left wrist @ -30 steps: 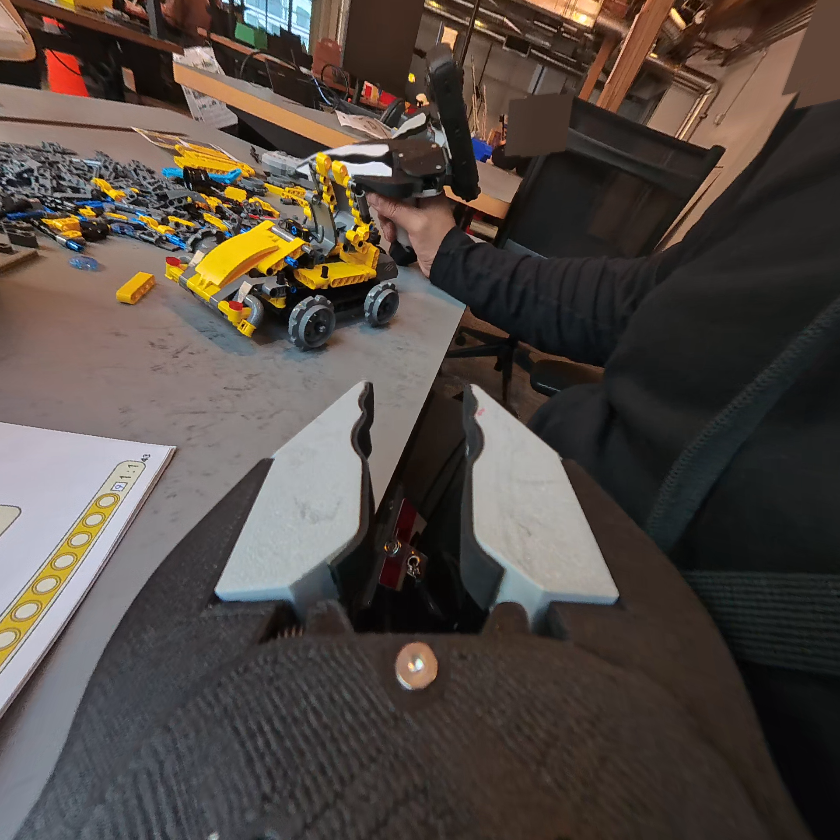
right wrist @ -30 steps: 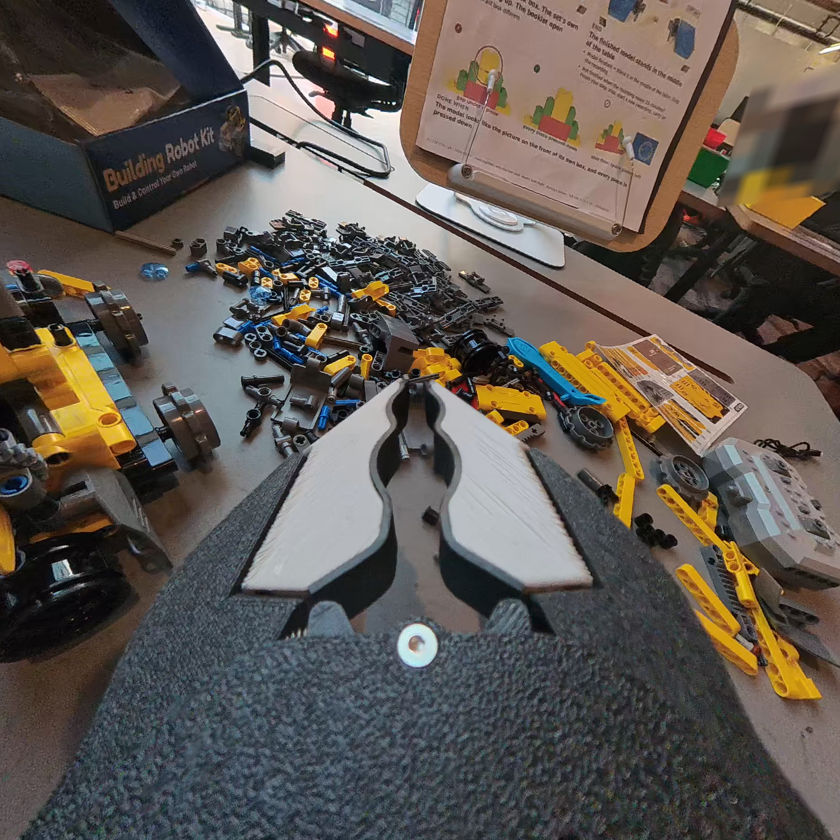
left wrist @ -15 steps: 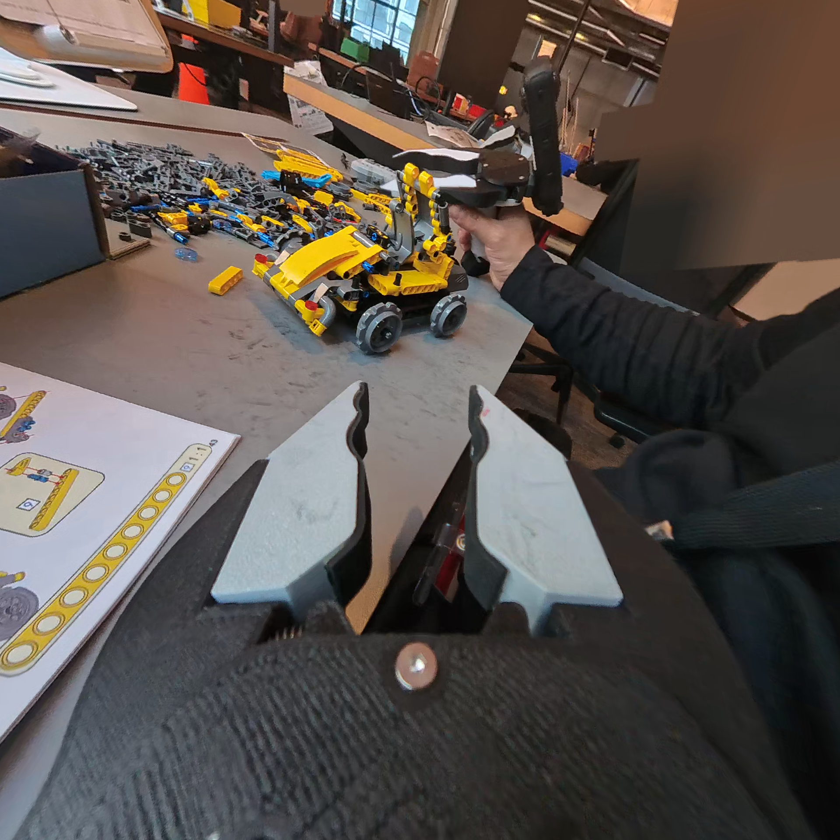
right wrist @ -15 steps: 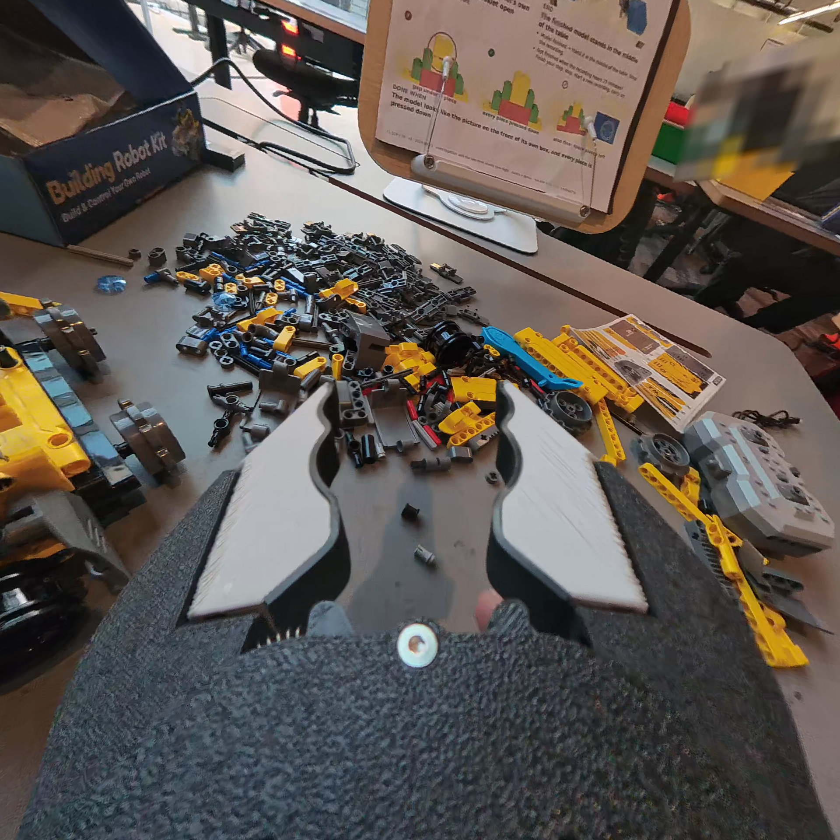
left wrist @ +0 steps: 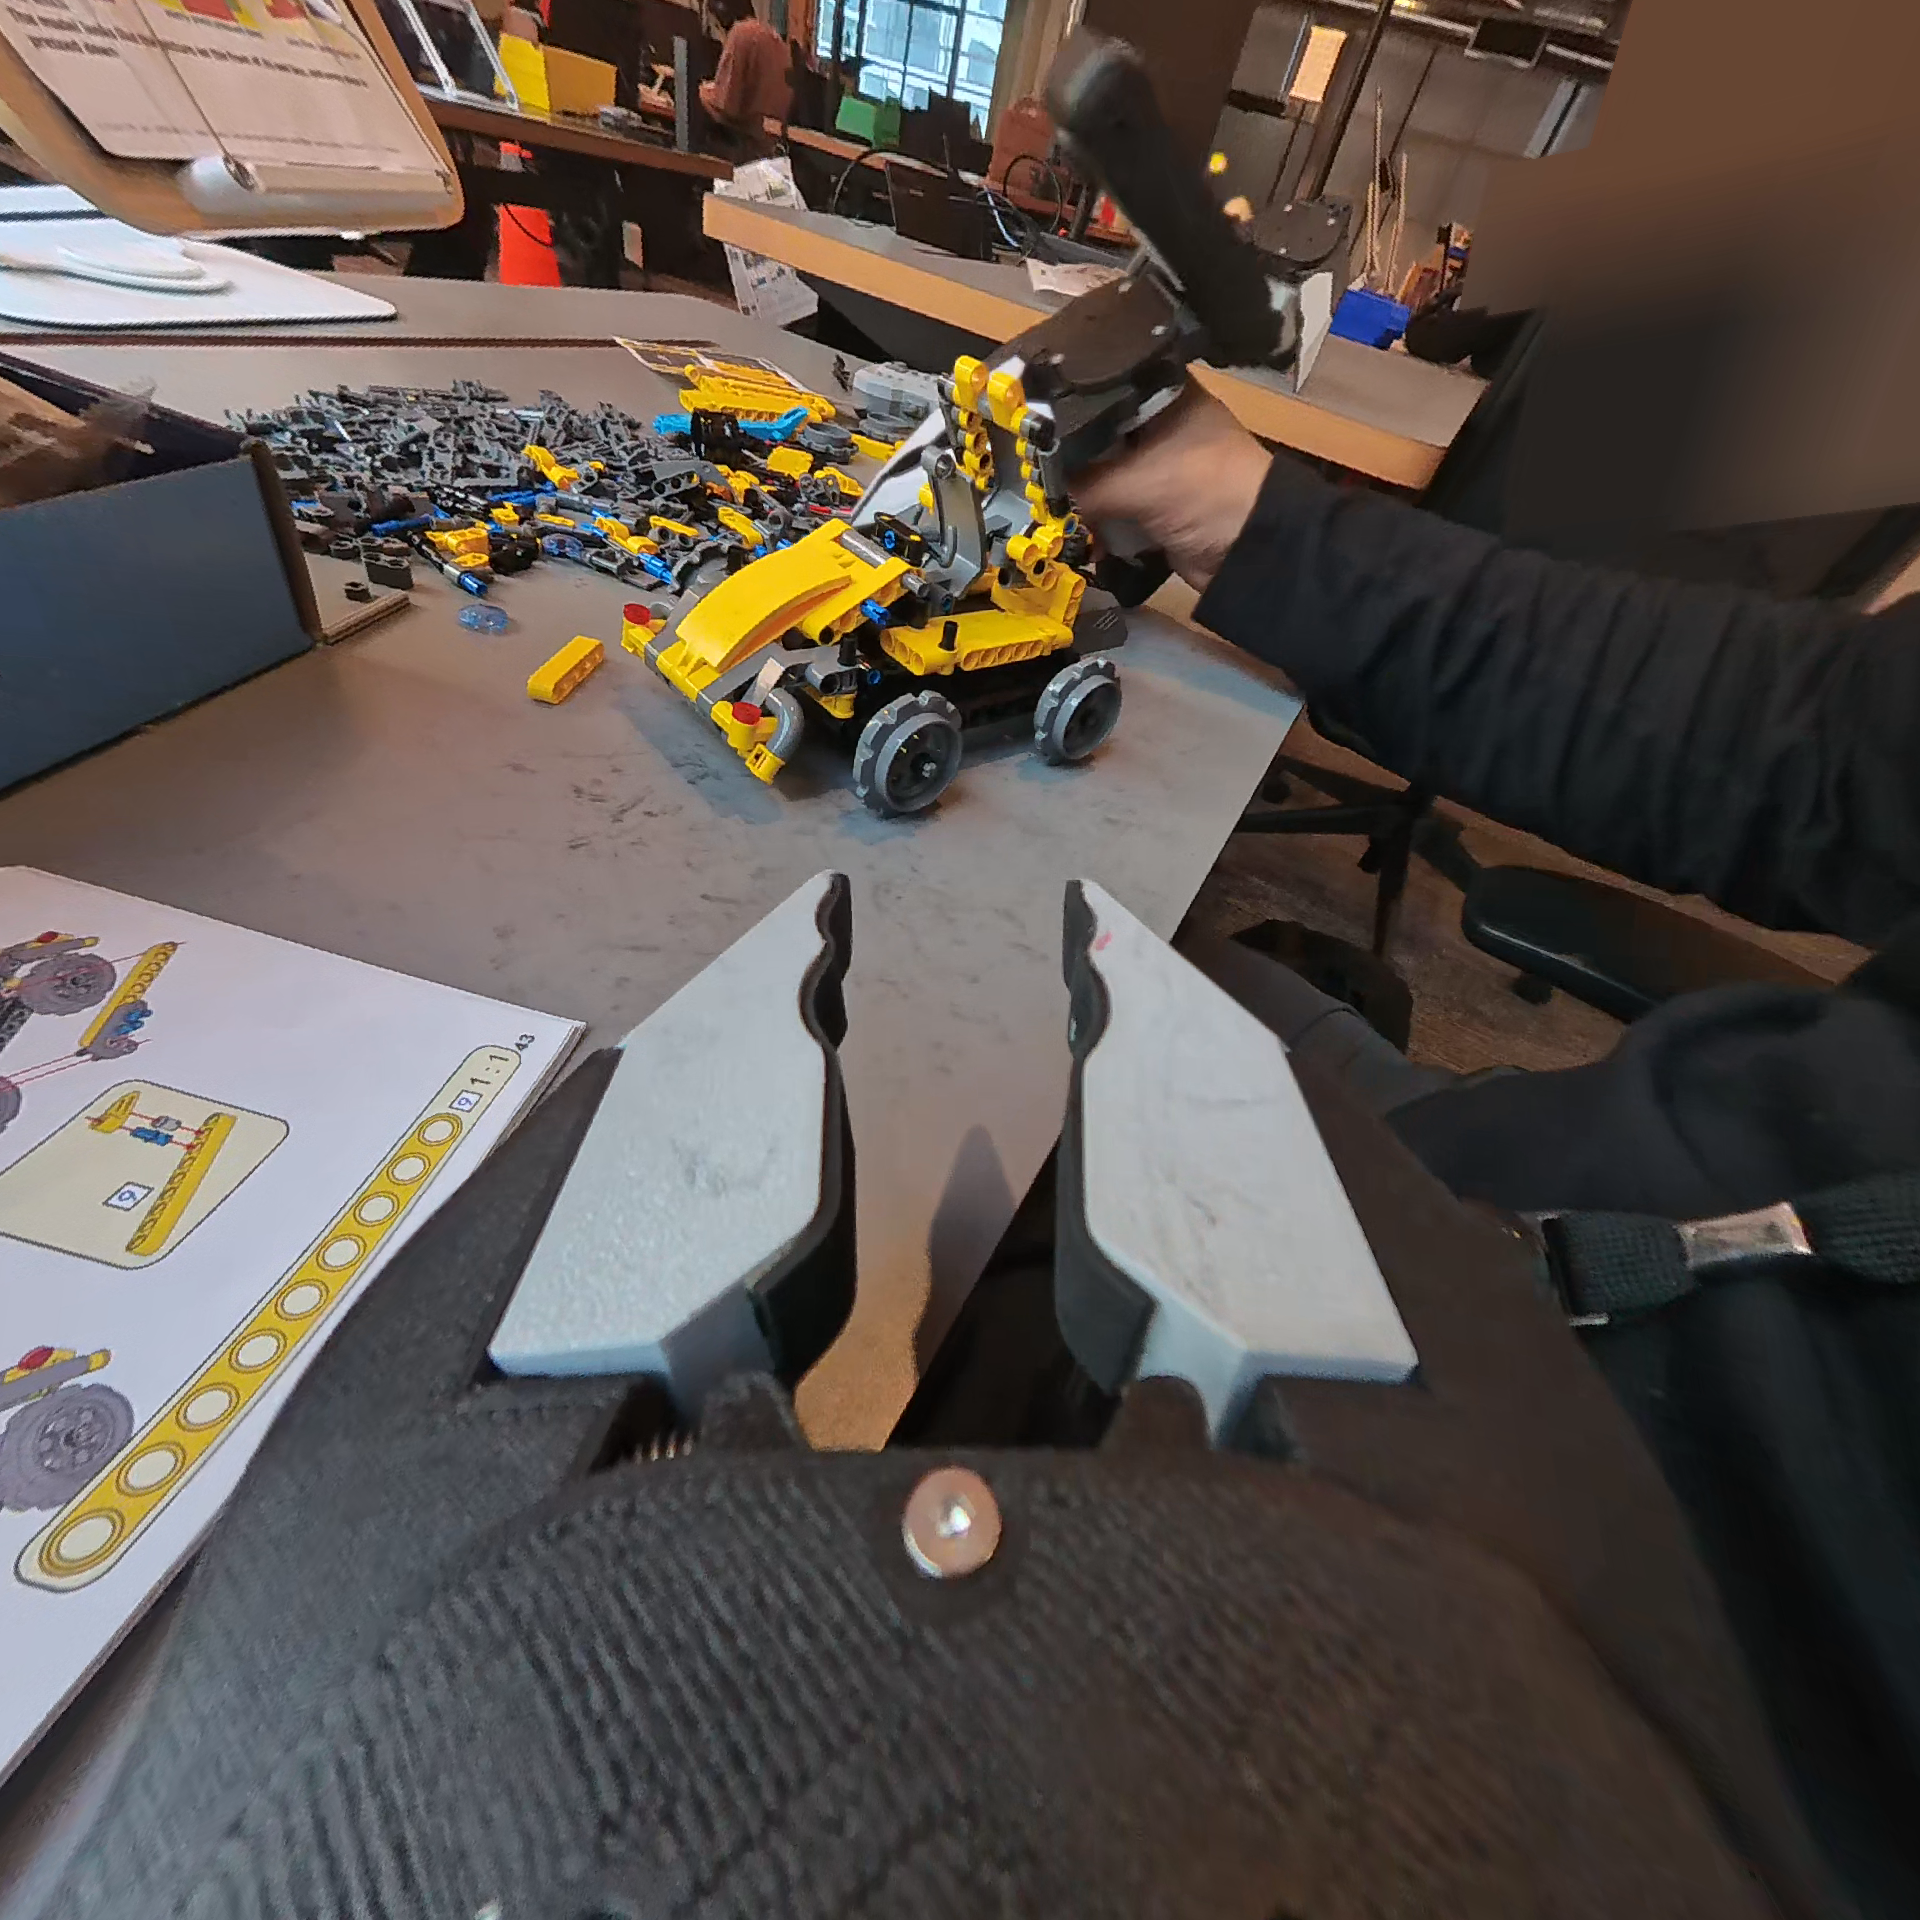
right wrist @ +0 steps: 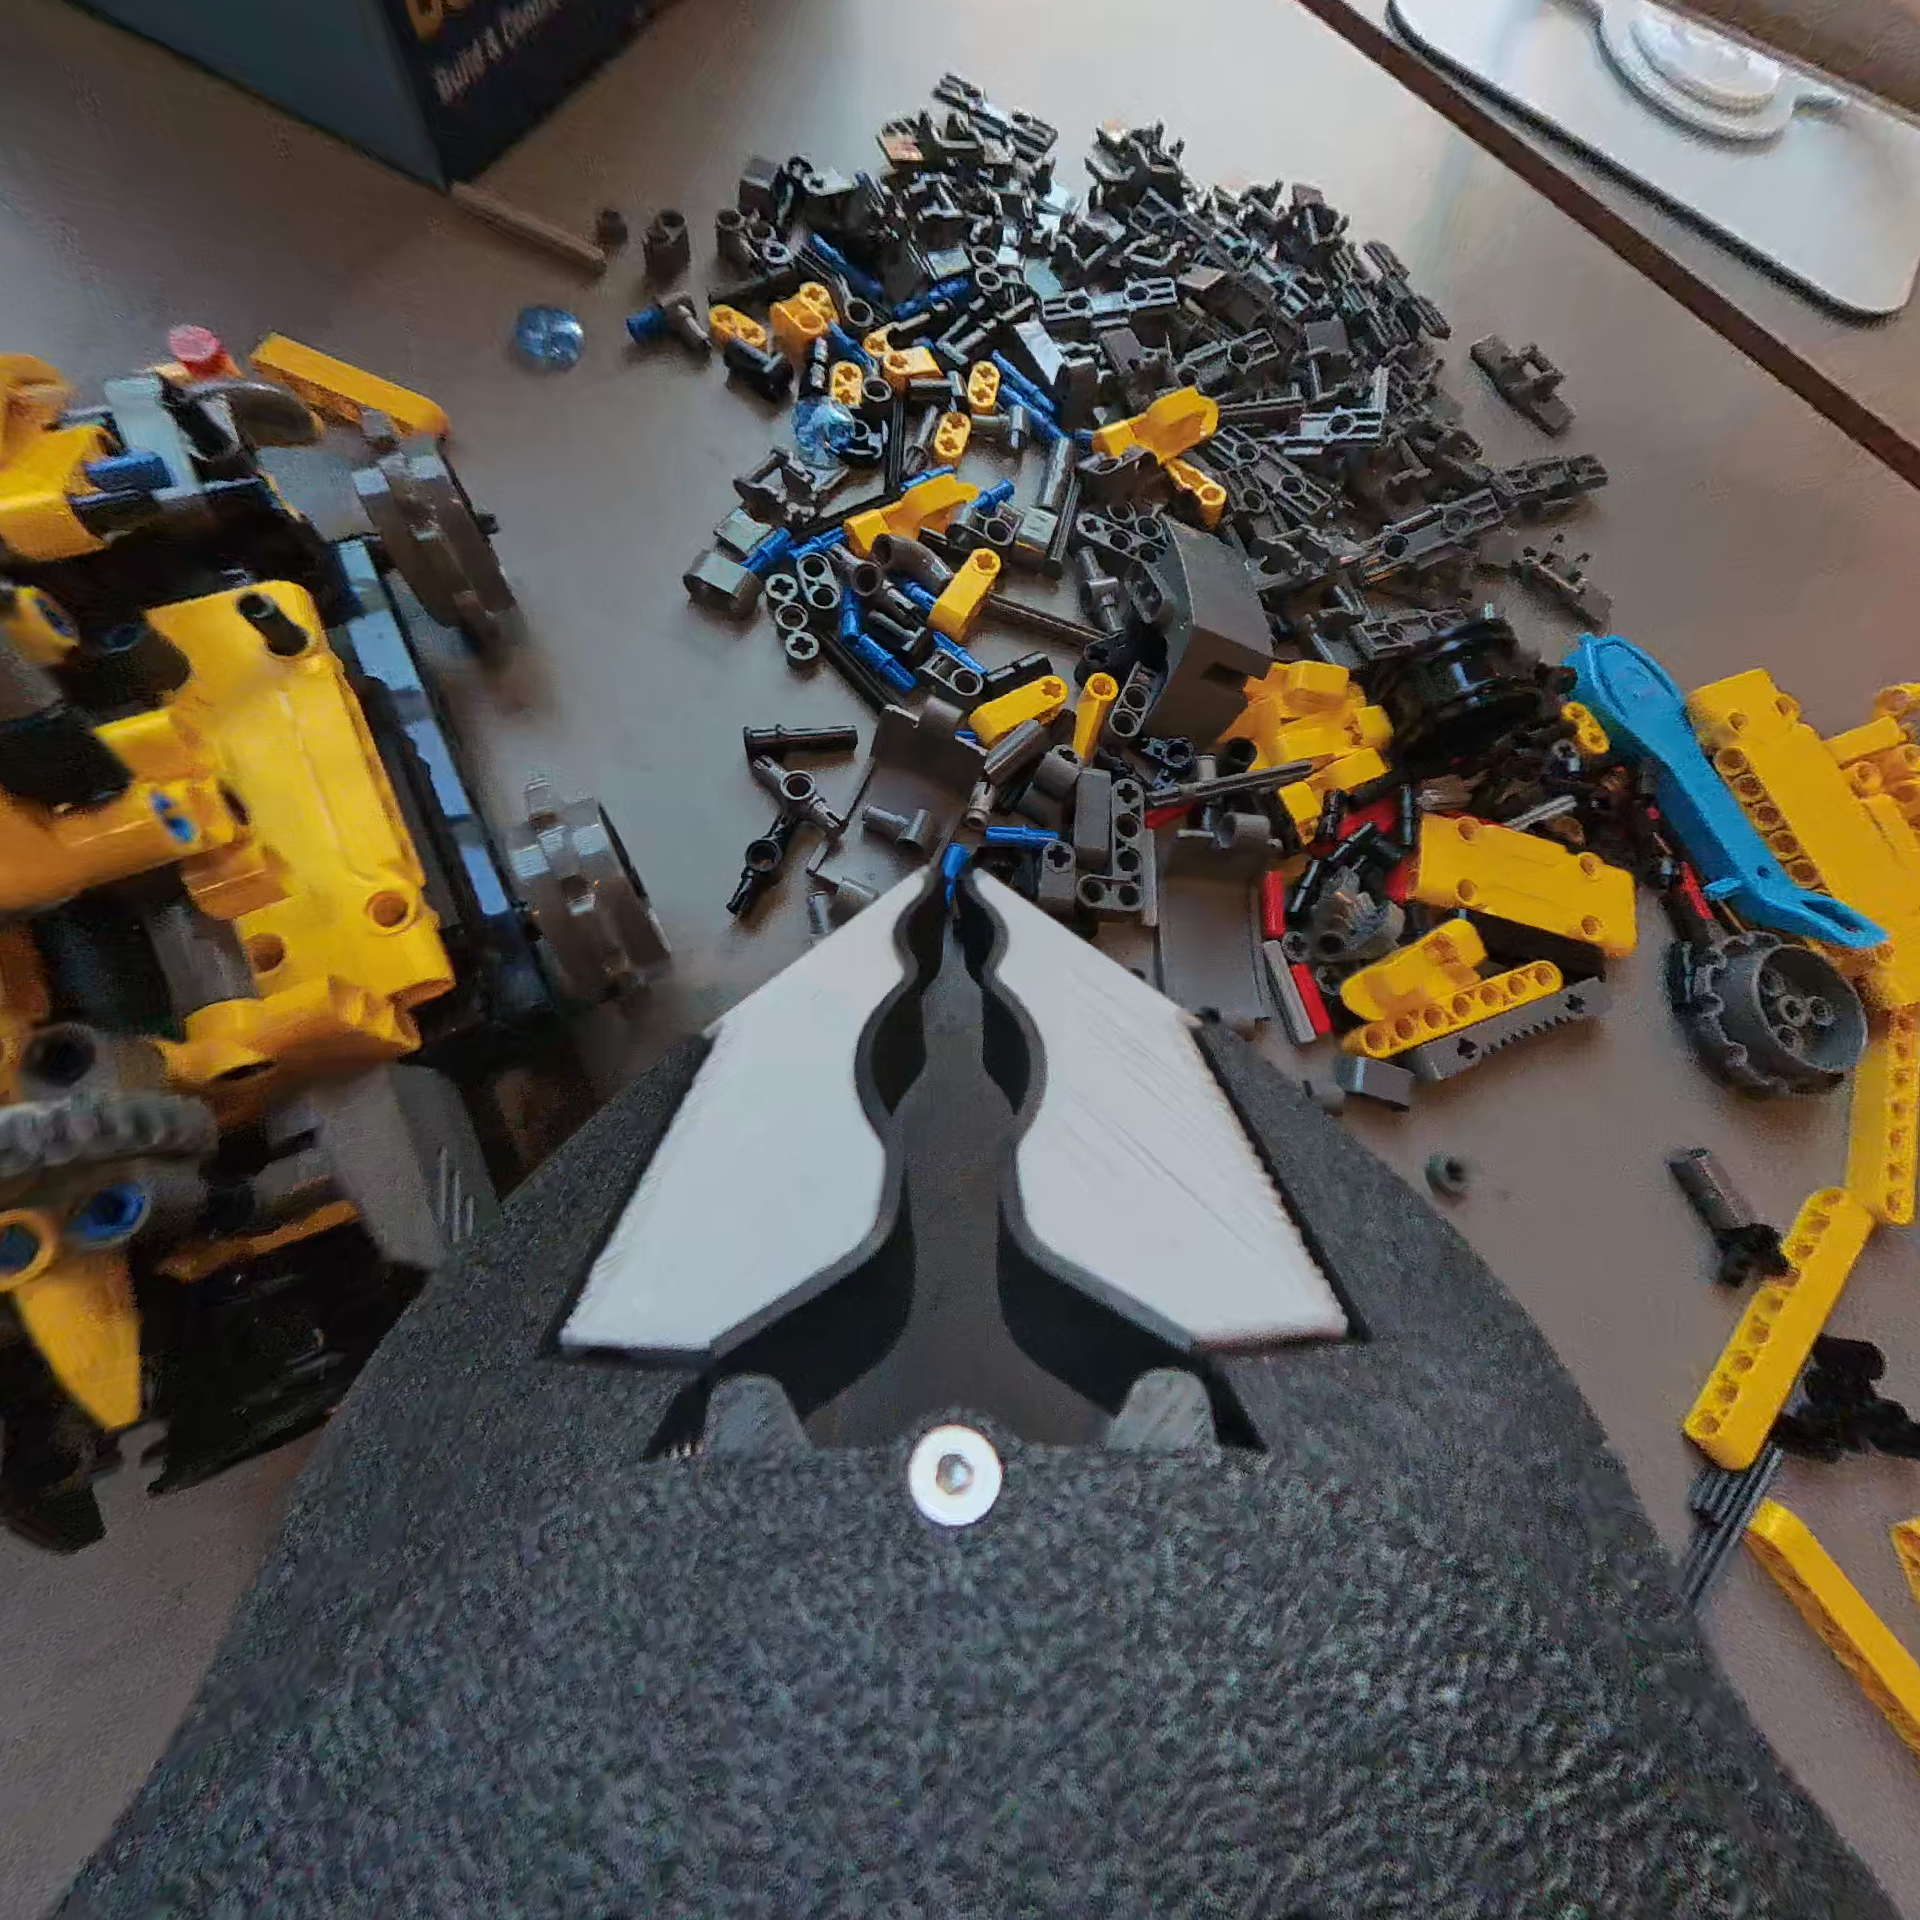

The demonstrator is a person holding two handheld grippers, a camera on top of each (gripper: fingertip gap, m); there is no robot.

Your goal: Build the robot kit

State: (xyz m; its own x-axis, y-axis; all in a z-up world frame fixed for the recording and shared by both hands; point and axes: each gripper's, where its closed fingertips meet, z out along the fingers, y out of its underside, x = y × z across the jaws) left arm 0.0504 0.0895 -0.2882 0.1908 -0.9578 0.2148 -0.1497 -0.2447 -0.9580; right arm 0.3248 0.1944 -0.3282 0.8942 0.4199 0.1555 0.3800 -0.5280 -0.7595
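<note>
My left gripper [left wrist: 956, 899] is open and empty, low over the front edge of the grey table [left wrist: 499, 831], beside an open instruction booklet [left wrist: 208, 1195]. A yellow and grey brick-built vehicle [left wrist: 883, 634] stands ahead of it. My right gripper [right wrist: 951, 881] points down at the near edge of a pile of loose black, grey, yellow and blue pieces [right wrist: 1143, 468]. Its fingertips are closed on a small blue pin [right wrist: 954, 858]. The vehicle [right wrist: 239, 779] is close on its left. In the left wrist view the right gripper [left wrist: 1101, 384] is behind the vehicle, held by a hand.
A dark blue box [left wrist: 125, 582] stands at the left, also in the right wrist view [right wrist: 416, 73]. A stand with a printed sheet [left wrist: 208, 104] is at the back. A blue tool [right wrist: 1683, 800], a grey wheel [right wrist: 1766, 1013] and yellow beams [right wrist: 1777, 1330] lie right. A sleeved arm [left wrist: 1558, 675] reaches in. It is some 20 centimeters from my right tips to the grey wheel [right wrist: 1766, 1013]. My left wrist view [left wrist: 831, 440] looks at it from another angle.
My right gripper has dropped closer to the pile and gone from wide open to shut on a blue pin. My left gripper has swung left over the table and stays open.
</note>
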